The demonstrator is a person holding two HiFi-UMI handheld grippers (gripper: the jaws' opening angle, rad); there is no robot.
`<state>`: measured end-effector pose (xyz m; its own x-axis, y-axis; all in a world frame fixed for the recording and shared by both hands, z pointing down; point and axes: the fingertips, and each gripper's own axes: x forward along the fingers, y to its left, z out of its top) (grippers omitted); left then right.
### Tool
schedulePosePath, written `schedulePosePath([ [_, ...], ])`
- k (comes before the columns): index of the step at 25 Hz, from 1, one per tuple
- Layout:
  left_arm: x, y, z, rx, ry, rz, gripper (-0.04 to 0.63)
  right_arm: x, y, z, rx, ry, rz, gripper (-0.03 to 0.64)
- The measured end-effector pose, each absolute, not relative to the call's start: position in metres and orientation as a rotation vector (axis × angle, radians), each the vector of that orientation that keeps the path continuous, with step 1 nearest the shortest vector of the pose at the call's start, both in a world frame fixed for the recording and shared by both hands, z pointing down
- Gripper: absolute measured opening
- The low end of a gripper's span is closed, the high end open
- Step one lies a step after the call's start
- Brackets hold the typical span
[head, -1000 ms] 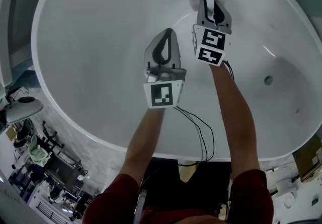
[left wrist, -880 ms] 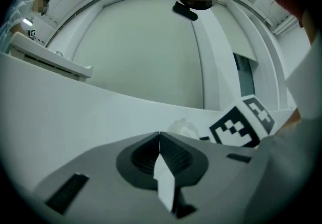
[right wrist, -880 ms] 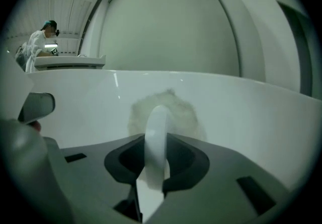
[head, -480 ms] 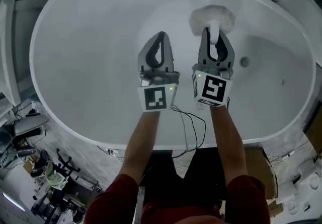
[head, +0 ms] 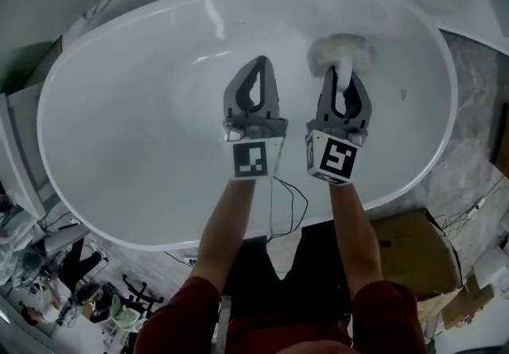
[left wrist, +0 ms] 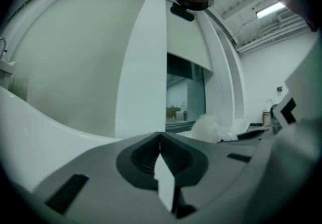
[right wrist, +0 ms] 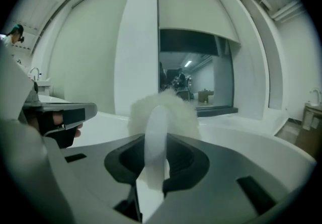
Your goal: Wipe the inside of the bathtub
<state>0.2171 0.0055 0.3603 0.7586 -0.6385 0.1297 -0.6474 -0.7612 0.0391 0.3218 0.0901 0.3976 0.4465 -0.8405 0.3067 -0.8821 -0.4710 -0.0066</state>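
Observation:
A white oval bathtub (head: 103, 209) fills the head view. My right gripper (head: 343, 68) hangs over the tub's right half, shut on the white handle (right wrist: 155, 137) of a fluffy white duster. The duster head (head: 342, 52) juts out just beyond the jaws, towards the far tub wall; whether it touches the wall I cannot tell. My left gripper (head: 258, 63) hovers beside it over the middle of the basin, shut with nothing between its jaws, which meet at a point (left wrist: 160, 135). In the left gripper view the duster head (left wrist: 209, 127) shows at the right.
A cardboard box (head: 413, 253) sits on the floor beyond the tub's near right rim. Thin cables (head: 286, 193) dangle from the grippers over the near rim. Racks and clutter (head: 79, 297) crowd the floor at lower left.
The right gripper has drawn back with the duster from far up the tub wall to a spot beside the left gripper. The head has pulled away, so more of the tub shows.

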Motion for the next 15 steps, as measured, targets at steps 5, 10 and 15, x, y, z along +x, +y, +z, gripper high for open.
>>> schedulePosePath([
  [5,0.287,0.027,0.382,2.886,-0.938,0.185,0.017,0.392,0.116,0.428,2.570,-1.411,0.426,0.092],
  [10,0.327,0.047,0.389,2.910,-0.874,0.202,0.017,0.434,0.128,0.442,2.590,-1.362,0.447,0.092],
  [15,0.349,0.054,0.392,2.930,-0.835,0.213,0.017,0.475,0.107,0.456,2.613,-1.337,0.470,0.092],
])
